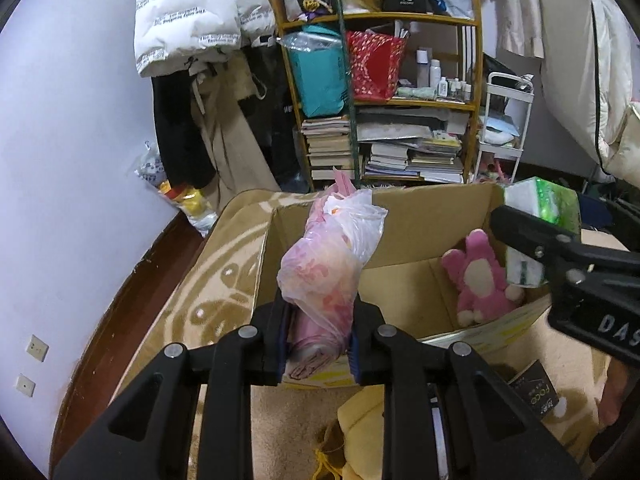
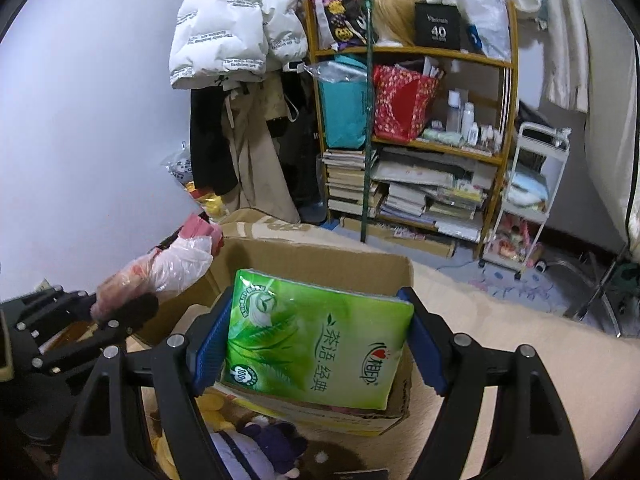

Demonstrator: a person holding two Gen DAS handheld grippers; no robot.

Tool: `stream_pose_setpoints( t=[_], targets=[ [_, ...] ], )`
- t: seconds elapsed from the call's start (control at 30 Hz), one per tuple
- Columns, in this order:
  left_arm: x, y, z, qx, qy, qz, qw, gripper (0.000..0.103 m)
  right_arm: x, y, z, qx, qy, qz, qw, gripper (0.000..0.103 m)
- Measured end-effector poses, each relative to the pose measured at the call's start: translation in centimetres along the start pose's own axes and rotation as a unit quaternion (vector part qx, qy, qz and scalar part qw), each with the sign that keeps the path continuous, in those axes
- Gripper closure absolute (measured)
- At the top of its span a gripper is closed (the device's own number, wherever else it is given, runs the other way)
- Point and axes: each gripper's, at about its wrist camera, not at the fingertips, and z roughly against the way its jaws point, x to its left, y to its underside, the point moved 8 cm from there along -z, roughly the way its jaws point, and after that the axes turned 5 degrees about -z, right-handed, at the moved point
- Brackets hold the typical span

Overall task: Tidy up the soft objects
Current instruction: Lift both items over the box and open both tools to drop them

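Thin, translucent plastic, pink-printed — a bagged bundle (image 1: 320,276) of rolled pink cloth, pinched between the pads of the left gripper (image 1: 318,344) and held above the near-left wall of the cardboard box (image 1: 404,276). Long axis runs along the fingers, pointing away from the camera and slightly up; the knotted bag mouth is at the far end, the rolled end sits between the jaws.

Second item: green tissue pack (image 2: 316,340), a soft rectangular block clamped across its width by the right gripper (image 2: 320,344), its printed face towards the camera. It hangs over the box opening, its long side running roughly from finger to finger with a slight tilt.

Already in the box: a pink plush toy (image 1: 478,280), lying against the right wall.

Outside the box, on the patterned blanket (image 1: 208,288): a purple plush (image 2: 272,440) and yellow soft items, near the front wall.

Step in hand, by judgement — carry and placement, both loads poised over the box. The next move calls for lowering each into free floor space beside the pink toy, then parting the fingers; the bundle would best be tipped level so it lies flat.
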Motion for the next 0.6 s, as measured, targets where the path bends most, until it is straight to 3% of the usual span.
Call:
stream_pose_setpoints(
  t=[0.1, 0.27, 0.4, 0.47, 0.53, 0.6],
  targets=[
    [0.3, 0.0, -0.6, 0.008, 0.009, 0.018, 0.9998, 0.078, -0.3, 0.0, -0.4, 0.008, -0.019, -0.021, 1.0, 0.02],
    [0.6, 0.5, -1.4, 0.031, 0.012, 0.026, 0.9991, 0.077, -0.8, -0.1, -0.7, 0.013, -0.016, -0.031, 0.999, 0.02],
    [0.8, 0.6, -0.9, 0.026, 0.012, 0.026, 0.9993, 0.074, -1.1, -0.3, -0.6, 0.016, -0.019, -0.039, 0.999, 0.02],
    [0.8, 0.4, -0.6, 0.022, 0.01, 0.027, 0.9993, 0.068, -1.3, -0.5, -0.7, 0.02, -0.015, -0.038, 0.999, 0.02],
    [1.0, 0.3, -0.3, 0.02, 0.007, 0.028, 0.9994, 0.05, -1.5, -0.6, -0.8, 0.022, -0.006, -0.039, 0.999, 0.019],
    [1.1, -0.1, 0.6, 0.005, -0.004, 0.026, 0.9996, 0.044, -1.7, -0.8, -0.8, 0.019, -0.007, -0.04, 0.999, 0.007]
  ],
)
